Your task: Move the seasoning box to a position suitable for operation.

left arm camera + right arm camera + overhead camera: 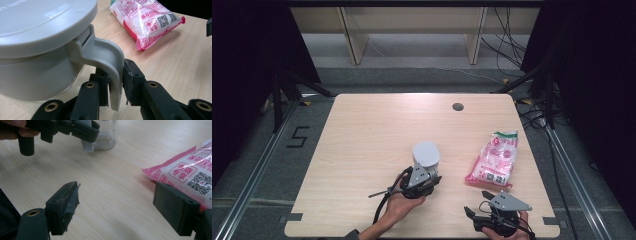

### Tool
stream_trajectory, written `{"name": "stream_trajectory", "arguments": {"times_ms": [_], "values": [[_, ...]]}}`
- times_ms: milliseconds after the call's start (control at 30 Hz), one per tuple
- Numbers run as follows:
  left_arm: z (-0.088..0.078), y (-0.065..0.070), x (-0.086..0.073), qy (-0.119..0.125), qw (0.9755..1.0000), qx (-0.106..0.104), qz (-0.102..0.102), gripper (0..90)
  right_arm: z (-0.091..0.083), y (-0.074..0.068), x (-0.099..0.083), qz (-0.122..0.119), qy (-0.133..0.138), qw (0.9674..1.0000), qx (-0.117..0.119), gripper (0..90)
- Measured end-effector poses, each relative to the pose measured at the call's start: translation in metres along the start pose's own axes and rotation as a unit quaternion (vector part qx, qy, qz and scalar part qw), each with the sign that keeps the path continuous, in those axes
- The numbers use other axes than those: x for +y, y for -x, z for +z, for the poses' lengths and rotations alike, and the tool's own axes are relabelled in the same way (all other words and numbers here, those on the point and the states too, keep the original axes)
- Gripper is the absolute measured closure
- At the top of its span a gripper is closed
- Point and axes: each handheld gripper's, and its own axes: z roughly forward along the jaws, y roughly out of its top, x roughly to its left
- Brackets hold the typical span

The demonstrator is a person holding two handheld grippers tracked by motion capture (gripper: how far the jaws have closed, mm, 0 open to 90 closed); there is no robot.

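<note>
- Your right gripper (478,216) hovers at the table's (362,150) near edge, jaws spread wide with nothing between them, the table's bare wood showing through the gap in the right gripper view.
- Your left gripper (115,85) is clamped on the grey handle (110,65) of the lidded jar (426,156), both pads pressing its curved tab.
- The jar stands upright near the table's centre, just beyond your left hand (399,205).
- To its right, well apart, the pink-and-white packet (493,160) lies flat on the wood.
</note>
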Motion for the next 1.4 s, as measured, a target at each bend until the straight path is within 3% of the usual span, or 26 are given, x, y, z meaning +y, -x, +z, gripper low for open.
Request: {"name": "stream_trajectory", "arguments": {"times_ms": [67,233,333,367,533,667,733,867,1000,1067,1233,1333,1400], "values": [[-0.006,-0.004,-0.002,-0.001,1.0,0.002,-0.001,73.4,-0.001,-0.002,0.0,0.019,-0.007,0.9998,0.008,21.5],[-0.016,-0.012,-0.006,-0.003,1.0,0.004,-0.001,71.5,-0.001,-0.001,0.0,0.01,-0.002,0.9999,0.005,21.5],[-0.028,-0.021,-0.01,-0.006,0.9999,0.015,-0.002,70.1,-0.001,-0.004,0.0,0.028,-0.009,0.9995,0.009,21.6],[-0.031,-0.023,-0.011,-0.005,0.9998,0.019,-0.003,69.8,-0.001,-0.002,0.0,0.017,-0.005,0.9998,0.009,21.6],[-0.046,-0.036,-0.018,-0.002,0.9994,0.032,-0.013,68.5,-0.001,-0.002,0.0,0.019,-0.007,0.9998,0.008,21.6],[-0.053,-0.047,-0.02,0.002,0.9986,0.049,-0.018,67.6,0.0,0.0,0.0,-0.002,-0.001,1.0,0.004,21.7],[-0.055,-0.05,-0.021,0.001,0.9985,0.052,-0.017,67.5,-0.001,-0.002,0.0,0.018,-0.01,0.9998,0.006,21.7],[-0.063,-0.066,-0.023,0.0,0.9957,0.092,-0.01,66.8,-0.001,-0.002,0.0,0.017,-0.007,0.9998,0.008,21.7],[-0.065,-0.078,-0.025,0.007,0.9931,0.114,-0.025,66.7,0.0,0.0,0.0,-0.006,-0.005,1.0,0.005,22.1],[-0.065,-0.083,-0.025,0.007,0.9918,0.125,-0.026,66.8,0.0,-0.001,0.0,-0.001,-0.008,0.9999,0.012,22.2],[-0.064,-0.091,-0.025,0.011,0.9906,0.133,-0.032,67.6,0.001,-0.001,0.0,-0.006,-0.007,0.9999,0.014,22.3],[-0.064,-0.097,-0.025,0.013,0.9883,0.146,-0.042,68.1,0.001,-0.001,0.0,-0.007,-0.01,0.9998,0.015,22.3],[-0.063,-0.101,-0.025,0.014,0.9884,0.146,-0.039,68.5,0.001,-0.001,0.0,-0.008,-0.005,0.9999,0.012,22.4]]}}
